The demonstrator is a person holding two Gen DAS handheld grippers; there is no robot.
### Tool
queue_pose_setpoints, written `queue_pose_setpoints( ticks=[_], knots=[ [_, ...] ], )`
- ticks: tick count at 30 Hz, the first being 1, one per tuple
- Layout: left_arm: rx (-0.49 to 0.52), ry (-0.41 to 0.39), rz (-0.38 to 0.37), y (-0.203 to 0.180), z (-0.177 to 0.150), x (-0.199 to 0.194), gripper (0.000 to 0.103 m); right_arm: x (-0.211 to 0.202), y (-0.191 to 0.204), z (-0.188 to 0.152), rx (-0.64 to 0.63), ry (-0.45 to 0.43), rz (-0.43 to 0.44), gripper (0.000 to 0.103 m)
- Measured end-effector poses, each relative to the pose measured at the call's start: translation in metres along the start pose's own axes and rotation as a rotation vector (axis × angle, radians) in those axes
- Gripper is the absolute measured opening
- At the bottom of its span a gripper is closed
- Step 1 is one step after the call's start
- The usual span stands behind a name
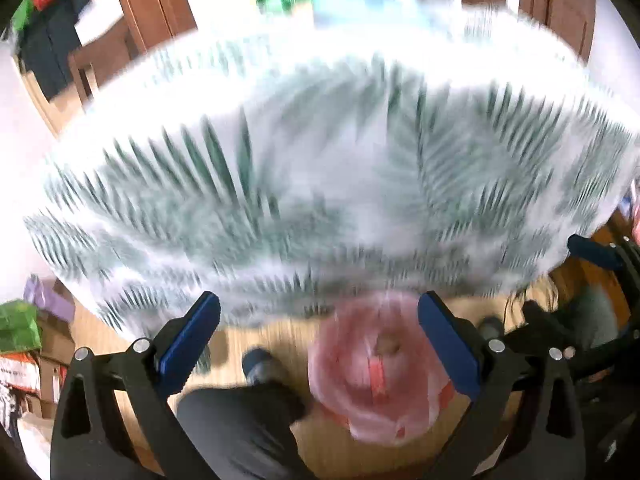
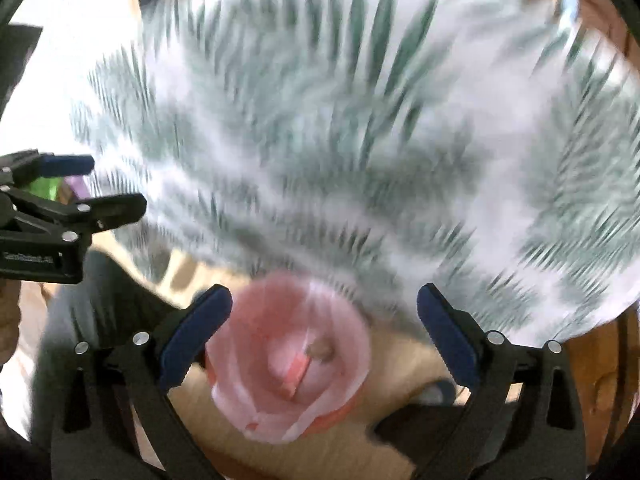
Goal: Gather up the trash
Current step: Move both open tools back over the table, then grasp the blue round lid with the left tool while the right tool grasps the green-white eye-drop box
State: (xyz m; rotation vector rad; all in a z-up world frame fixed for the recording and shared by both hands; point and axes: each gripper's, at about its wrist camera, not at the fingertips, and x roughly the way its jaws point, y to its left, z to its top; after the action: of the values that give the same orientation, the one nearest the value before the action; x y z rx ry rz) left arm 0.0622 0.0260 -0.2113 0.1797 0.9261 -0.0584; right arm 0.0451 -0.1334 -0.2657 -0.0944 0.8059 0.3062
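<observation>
Below, both my grippers, left point(image 1: 319, 332) and right point(image 2: 324, 324), gape wide and hold nothing. Near, on the floor point(image 2: 320, 456), sits the pink-lined bin point(image 2: 290, 354) with trash inside. Farther off spreads the leaf-print tablecloth point(image 1: 320, 168), all blurred.

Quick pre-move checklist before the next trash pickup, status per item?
1. Left gripper jaws open, nothing between the pads: ok.
2. Right gripper jaws open, nothing held: ok.
3. Pink bag mouth open, on the floor below both grippers: ok.
4. Trash already inside the bag: ok, brownish and red bits show.
5. Next trash item located on the leaf-print tablecloth: cannot tell, heavy blur.
6. Person's foot clear of bag: ok.
</observation>
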Motion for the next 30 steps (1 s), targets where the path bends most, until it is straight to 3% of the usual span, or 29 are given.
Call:
queue_pose_setpoints(
  ticks=[6,11,23,30],
  knots=[
    [0.005,-0.131,0.031,-0.001,0.054,-0.047,0.098,-0.050,-0.018,0.068,0.008,-0.149,-0.050,0.096],
    [-0.006,-0.170,0.060,0.002,0.085,-0.055,0.098,-0.059,-0.030,0.115,-0.008,-0.217,-0.088,0.096],
    [-0.029,-0.136,0.080,0.017,0.105,-0.032,0.098,0.006,-0.036,0.192,-0.018,-0.126,-0.117,0.095],
    [-0.025,-0.127,0.072,0.016,0.108,-0.025,0.098,0.030,-0.042,0.205,-0.013,-0.062,-0.122,0.082]
  ],
)
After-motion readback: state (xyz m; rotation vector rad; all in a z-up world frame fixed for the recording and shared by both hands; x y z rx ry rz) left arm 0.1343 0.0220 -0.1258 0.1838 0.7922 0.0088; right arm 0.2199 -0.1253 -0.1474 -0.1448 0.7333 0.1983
